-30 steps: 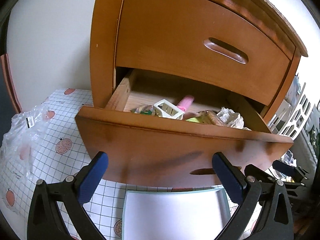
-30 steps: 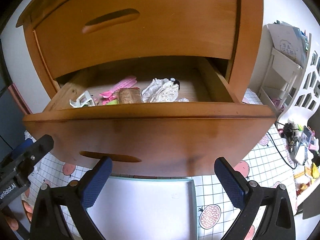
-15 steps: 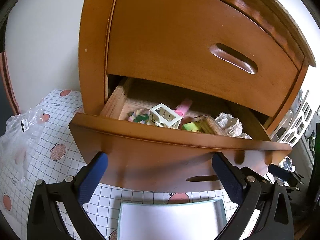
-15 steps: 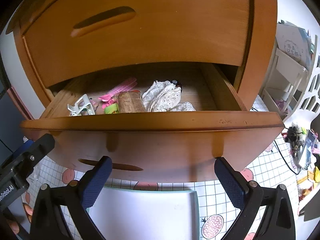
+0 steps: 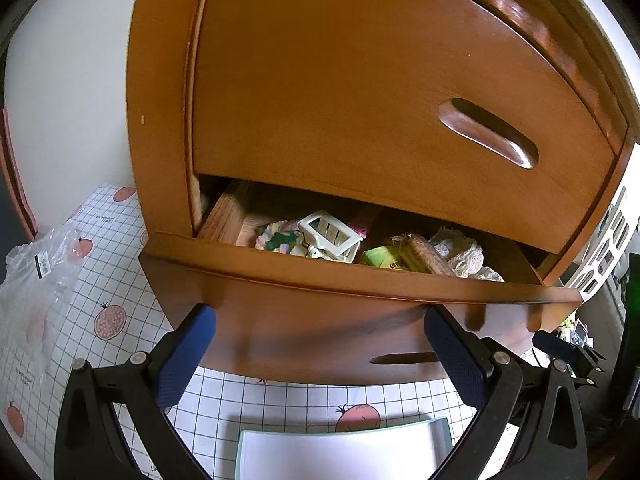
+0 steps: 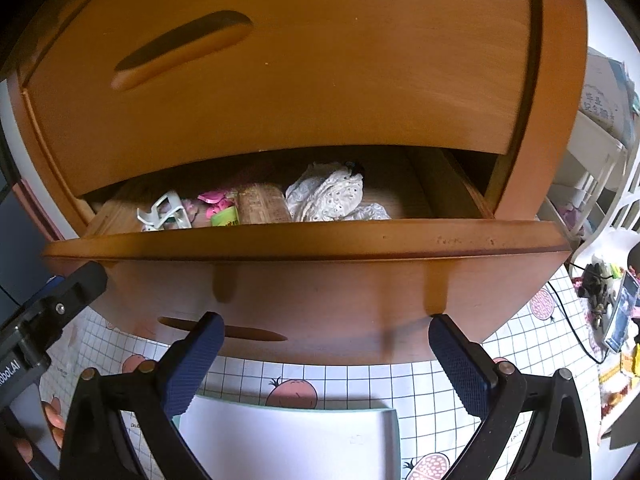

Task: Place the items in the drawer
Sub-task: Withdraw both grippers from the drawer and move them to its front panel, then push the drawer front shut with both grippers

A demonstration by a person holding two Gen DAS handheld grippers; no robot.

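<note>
Checked mat underlies open drawer (image 5: 320, 312), just beyond both empty tools.

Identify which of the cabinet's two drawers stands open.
The lower drawer: pulled out, its contents showing. The upper drawer sits shut, flush with the cabinet.

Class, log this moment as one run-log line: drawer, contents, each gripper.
lower drawer: partly open | contents: white clip, lace cloth, brown packet | left gripper: open, empty | right gripper: open, empty | tray: bare
</note>
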